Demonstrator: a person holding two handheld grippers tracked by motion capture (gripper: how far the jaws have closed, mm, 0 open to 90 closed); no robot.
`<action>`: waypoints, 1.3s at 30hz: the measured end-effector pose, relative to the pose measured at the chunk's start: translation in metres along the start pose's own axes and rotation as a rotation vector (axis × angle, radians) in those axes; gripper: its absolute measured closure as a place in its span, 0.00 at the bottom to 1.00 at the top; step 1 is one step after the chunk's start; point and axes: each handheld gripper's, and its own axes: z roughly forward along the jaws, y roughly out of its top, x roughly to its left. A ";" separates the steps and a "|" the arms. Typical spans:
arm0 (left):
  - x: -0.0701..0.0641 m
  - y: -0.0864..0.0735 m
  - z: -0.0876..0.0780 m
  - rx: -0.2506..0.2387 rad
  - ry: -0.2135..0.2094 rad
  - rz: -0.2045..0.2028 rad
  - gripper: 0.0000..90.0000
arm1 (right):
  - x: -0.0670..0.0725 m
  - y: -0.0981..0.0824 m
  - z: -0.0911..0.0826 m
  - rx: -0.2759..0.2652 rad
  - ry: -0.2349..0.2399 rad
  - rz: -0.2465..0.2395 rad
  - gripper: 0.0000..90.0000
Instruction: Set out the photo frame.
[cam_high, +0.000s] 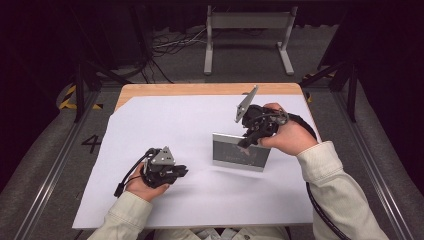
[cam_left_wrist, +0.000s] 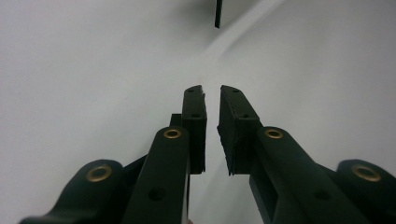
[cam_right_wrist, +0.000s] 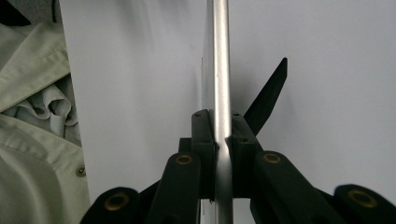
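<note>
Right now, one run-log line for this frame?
right hand-held gripper: shut on picture frame top edge, frame upright on white sheet | left hand-held gripper: slightly open, empty

Wooden table (cam_high: 200, 89), its top almost wholly covered by a large white paper sheet (cam_high: 165, 130). A silver picture frame (cam_high: 239, 152) stood upright on the sheet, right of centre, its black prop leg (cam_right_wrist: 267, 95) resting on the paper behind it.

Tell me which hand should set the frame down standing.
Right. Its claw is already clamped on the frame's top edge, holding it upright on the sheet. The left claw rests apart, slightly open and holding nothing.
</note>
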 end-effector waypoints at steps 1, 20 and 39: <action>0.000 0.000 0.000 0.001 -0.002 -0.001 0.90 | 0.000 0.000 0.001 -0.001 0.003 -0.004 0.93; 0.000 0.000 0.001 0.003 -0.002 0.001 0.90 | -0.002 0.008 0.015 0.026 0.059 -0.115 0.93; 0.000 0.000 0.002 0.009 -0.004 -0.003 0.89 | -0.007 0.003 0.026 0.032 0.106 -0.160 0.93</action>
